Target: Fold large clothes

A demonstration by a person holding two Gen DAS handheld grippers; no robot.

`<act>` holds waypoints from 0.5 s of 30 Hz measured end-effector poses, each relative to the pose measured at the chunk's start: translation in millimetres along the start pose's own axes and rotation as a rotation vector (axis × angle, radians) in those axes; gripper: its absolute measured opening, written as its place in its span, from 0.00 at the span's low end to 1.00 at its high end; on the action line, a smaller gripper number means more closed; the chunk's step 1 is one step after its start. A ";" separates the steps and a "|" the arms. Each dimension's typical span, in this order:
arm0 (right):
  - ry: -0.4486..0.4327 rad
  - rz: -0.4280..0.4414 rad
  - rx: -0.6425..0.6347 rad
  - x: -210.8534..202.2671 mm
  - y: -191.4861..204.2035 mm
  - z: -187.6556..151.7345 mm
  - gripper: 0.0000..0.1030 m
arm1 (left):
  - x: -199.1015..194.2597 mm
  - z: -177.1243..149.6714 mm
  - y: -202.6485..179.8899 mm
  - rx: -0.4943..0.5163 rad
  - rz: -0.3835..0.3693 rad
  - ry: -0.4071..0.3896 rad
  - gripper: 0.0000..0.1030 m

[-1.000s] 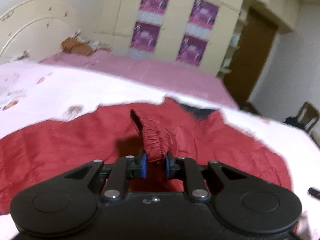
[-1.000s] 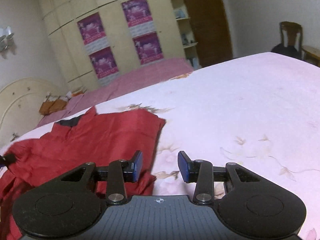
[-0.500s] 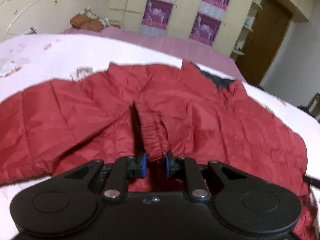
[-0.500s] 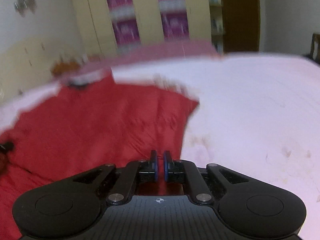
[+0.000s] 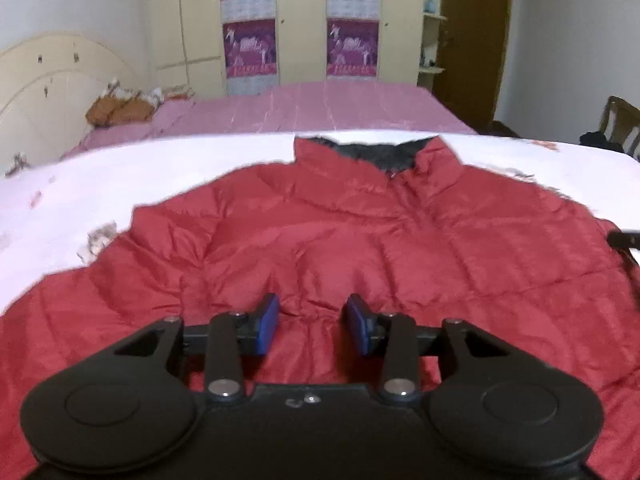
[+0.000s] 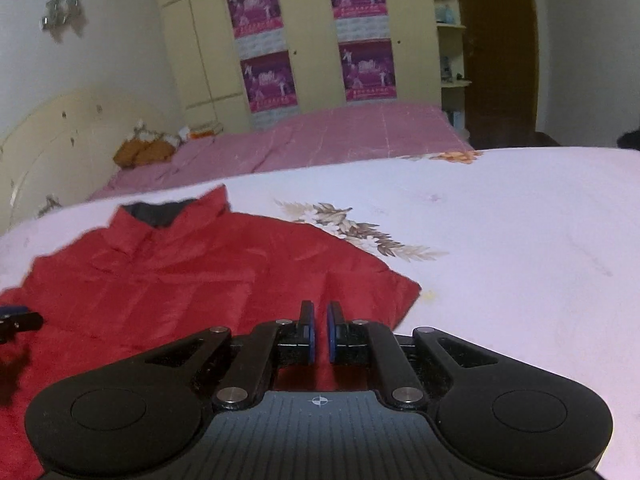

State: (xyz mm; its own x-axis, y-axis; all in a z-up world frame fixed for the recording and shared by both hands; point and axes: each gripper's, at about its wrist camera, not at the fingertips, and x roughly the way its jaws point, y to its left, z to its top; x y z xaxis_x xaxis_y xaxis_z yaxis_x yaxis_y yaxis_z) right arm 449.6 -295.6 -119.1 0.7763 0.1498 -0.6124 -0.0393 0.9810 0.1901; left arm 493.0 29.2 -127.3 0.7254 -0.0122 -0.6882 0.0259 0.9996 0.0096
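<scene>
A red quilted jacket (image 5: 360, 248) with a dark collar lining lies spread on the white floral bedspread (image 5: 80, 192). My left gripper (image 5: 313, 324) is open and empty, just above the jacket's lower middle, where the sleeve cuff lies. In the right wrist view the jacket (image 6: 180, 280) fills the left half. My right gripper (image 6: 319, 332) has its jaws nearly together over the jacket's right edge; red fabric shows in the narrow gap. The left gripper's tip (image 6: 16, 320) shows at the left edge.
A second bed with a pink cover (image 5: 320, 108) stands behind, with brown plush toys (image 5: 120, 110) by the cream headboard. A wardrobe with purple posters (image 5: 352, 20) and a brown door (image 5: 476, 40) are at the back. A chair (image 5: 620, 124) stands at the far right.
My left gripper has opened and let go of the red sleeve cuff, which now lies flat on the jacket. My right gripper, open one second ago, has shut at the jacket's right edge.
</scene>
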 end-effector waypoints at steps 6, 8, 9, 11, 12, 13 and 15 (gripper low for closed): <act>0.053 -0.010 -0.003 21.1 -20.9 -6.5 0.00 | 6.7 0.5 6.0 -0.027 -0.002 0.060 0.36; 0.052 -0.033 -0.002 10.8 -16.9 -3.8 0.00 | -8.5 2.0 -3.5 -0.001 0.004 0.032 0.37; 0.032 -0.029 -0.001 1.5 -12.9 -1.9 0.00 | -18.9 0.7 -7.6 0.009 -0.009 0.009 0.41; 0.005 0.022 0.004 -25.0 -6.2 -4.1 0.00 | -38.9 -7.0 -17.6 0.009 -0.025 -0.030 0.52; -0.003 0.032 -0.003 -37.4 -2.6 -8.3 0.00 | -44.1 -11.4 -21.0 -0.003 -0.033 -0.039 0.53; -0.003 0.048 -0.004 -45.2 0.5 -13.1 0.00 | -47.0 -16.6 -24.0 -0.023 -0.043 -0.040 0.53; 0.031 0.080 -0.006 -51.9 8.2 -25.1 0.00 | -41.4 -25.1 -30.3 -0.027 -0.048 -0.001 0.53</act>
State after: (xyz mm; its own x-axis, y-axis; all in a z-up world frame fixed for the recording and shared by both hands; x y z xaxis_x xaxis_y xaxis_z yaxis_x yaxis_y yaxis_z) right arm 393.1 -292.3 -105.1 0.7508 0.2316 -0.6187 -0.1042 0.9663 0.2352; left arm 444.9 0.1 -117.3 0.7247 -0.0600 -0.6864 0.0423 0.9982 -0.0426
